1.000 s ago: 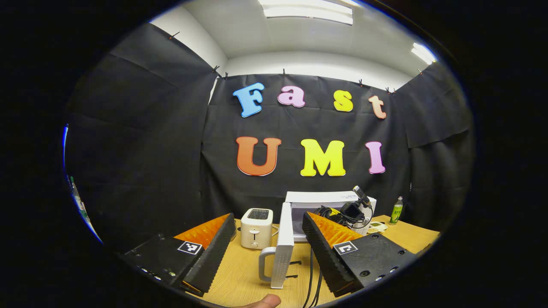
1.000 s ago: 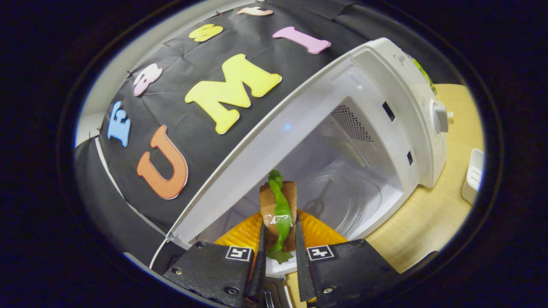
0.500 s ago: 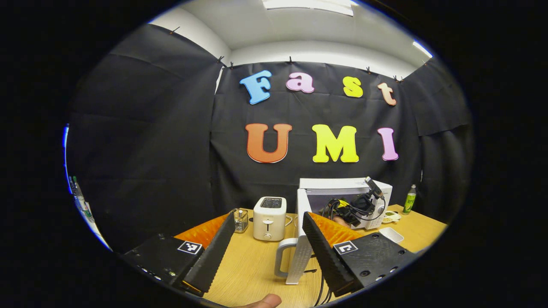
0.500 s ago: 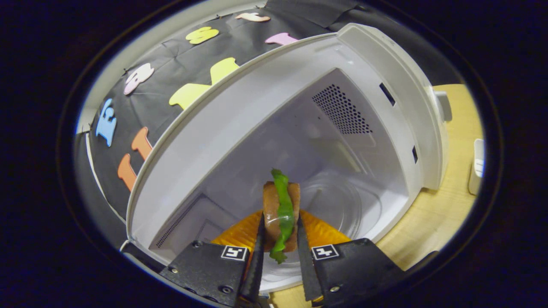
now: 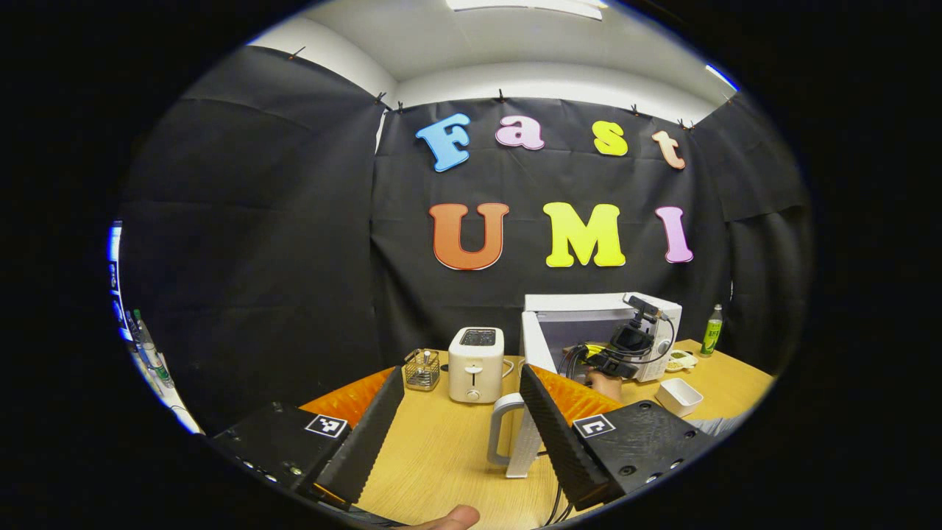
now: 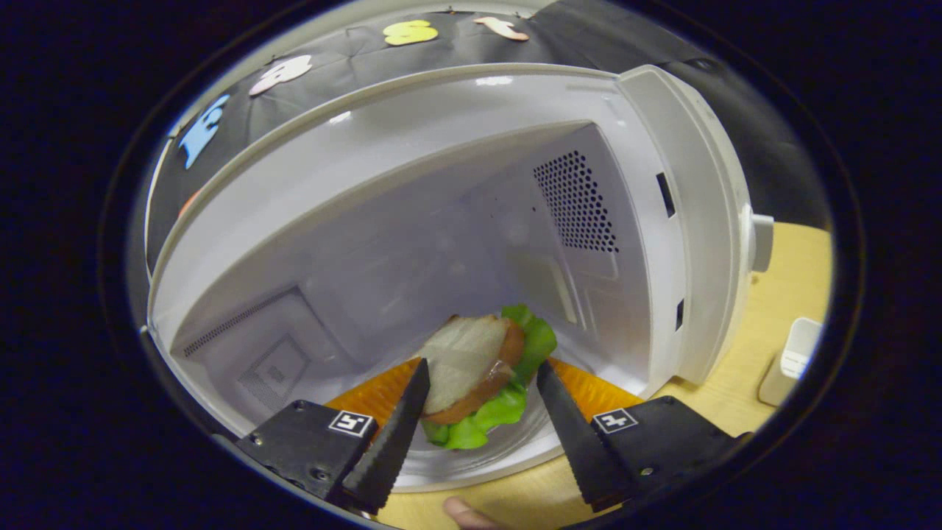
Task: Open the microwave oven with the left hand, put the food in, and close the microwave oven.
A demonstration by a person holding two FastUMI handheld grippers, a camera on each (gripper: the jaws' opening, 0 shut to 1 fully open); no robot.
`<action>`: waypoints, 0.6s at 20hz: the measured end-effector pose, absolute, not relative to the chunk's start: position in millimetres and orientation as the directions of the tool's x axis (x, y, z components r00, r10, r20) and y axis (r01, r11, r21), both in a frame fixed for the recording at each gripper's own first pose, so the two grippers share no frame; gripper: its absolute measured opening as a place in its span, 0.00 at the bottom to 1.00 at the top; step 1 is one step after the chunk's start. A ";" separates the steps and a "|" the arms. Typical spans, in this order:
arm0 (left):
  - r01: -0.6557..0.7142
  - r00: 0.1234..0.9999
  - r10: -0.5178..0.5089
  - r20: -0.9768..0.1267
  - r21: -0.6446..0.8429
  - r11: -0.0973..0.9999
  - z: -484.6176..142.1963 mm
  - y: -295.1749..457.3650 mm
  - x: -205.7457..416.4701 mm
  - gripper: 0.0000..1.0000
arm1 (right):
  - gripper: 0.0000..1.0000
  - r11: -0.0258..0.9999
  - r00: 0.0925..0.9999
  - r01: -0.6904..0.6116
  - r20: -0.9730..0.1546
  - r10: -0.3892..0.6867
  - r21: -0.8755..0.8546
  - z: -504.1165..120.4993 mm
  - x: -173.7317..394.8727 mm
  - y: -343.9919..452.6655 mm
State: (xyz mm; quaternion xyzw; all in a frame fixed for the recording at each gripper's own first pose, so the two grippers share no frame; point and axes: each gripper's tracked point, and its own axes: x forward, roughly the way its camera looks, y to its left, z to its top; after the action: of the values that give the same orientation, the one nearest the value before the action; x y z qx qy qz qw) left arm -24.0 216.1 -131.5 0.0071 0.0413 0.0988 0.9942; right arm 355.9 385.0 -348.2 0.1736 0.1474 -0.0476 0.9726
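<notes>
Now the white boxy microwave oven (image 6: 647, 221) stands open, its white handled door (image 5: 515, 434) swung out at 6 o'clock. Inside lies the sandwich of brown bread and green lettuce (image 6: 482, 375), between the spread, empty fingers of the right gripper (image 6: 478, 434). I would draw this gripper straight back, low, without touching the food. The left gripper (image 5: 460, 434), also wide open and empty, should then push the door.

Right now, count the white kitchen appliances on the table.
2: the toaster left of centre, and the open microwave to its right, at the back. Others may be hidden.
</notes>
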 end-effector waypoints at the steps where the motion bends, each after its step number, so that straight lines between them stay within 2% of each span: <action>1: -0.201 0.976 0.203 -0.082 0.025 0.979 -131.7 219.0 -27.1 0.95 | 0.96 0.942 0.953 0.128 -0.301 -0.031 0.310 -347.3 349.5 385.1; 2: -0.204 0.976 0.205 -0.078 0.026 0.979 -131.7 221.5 -28.8 0.95 | 0.96 0.948 0.954 0.114 -0.300 -0.021 0.298 -345.4 342.6 384.1; 3: -0.204 0.976 0.206 -0.076 0.026 0.979 -131.4 221.9 -29.8 0.95 | 0.89 0.956 0.955 0.092 -0.296 -0.006 0.278 -342.2 337.3 382.9; 4: -0.202 0.977 0.203 -0.070 0.027 0.979 -131.6 223.5 -29.9 0.84 | 0.97 0.965 0.953 0.076 -0.302 0.003 0.252 -339.6 329.2 380.2; 5: -0.204 0.976 0.205 -0.070 0.028 0.979 -132.1 226.6 -34.0 0.84 | 0.98 0.970 0.954 0.061 -0.300 0.013 0.236 -335.9 321.6 378.0; 6: -0.208 0.975 0.210 -0.077 0.029 0.978 -134.5 229.8 -35.8 0.95 | 0.98 0.974 0.955 0.039 -0.294 0.029 0.223 -330.0 312.9 375.7; 10: -0.202 0.977 0.202 -0.073 0.017 0.979 -137.2 239.3 -39.2 0.95 | 0.98 0.976 0.958 -0.070 -0.258 0.123 0.204 -291.0 259.4 365.2; 11: -0.190 0.979 0.190 -0.070 0.012 0.982 -138.3 239.5 -37.8 0.84 | 0.98 0.973 0.958 -0.111 -0.240 0.159 0.200 -275.7 242.2 362.2; 12: -0.186 0.980 0.186 -0.068 0.010 0.983 -142.2 242.0 -34.6 0.84 | 0.98 0.970 0.958 -0.149 -0.216 0.190 0.194 -257.9 222.3 357.0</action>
State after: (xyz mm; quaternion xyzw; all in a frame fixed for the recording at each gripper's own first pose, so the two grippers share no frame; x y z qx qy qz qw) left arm -34.6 242.0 -142.2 0.0016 0.0344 0.0935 0.9950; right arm 222.3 357.0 -257.9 0.0884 0.1172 0.0859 0.9854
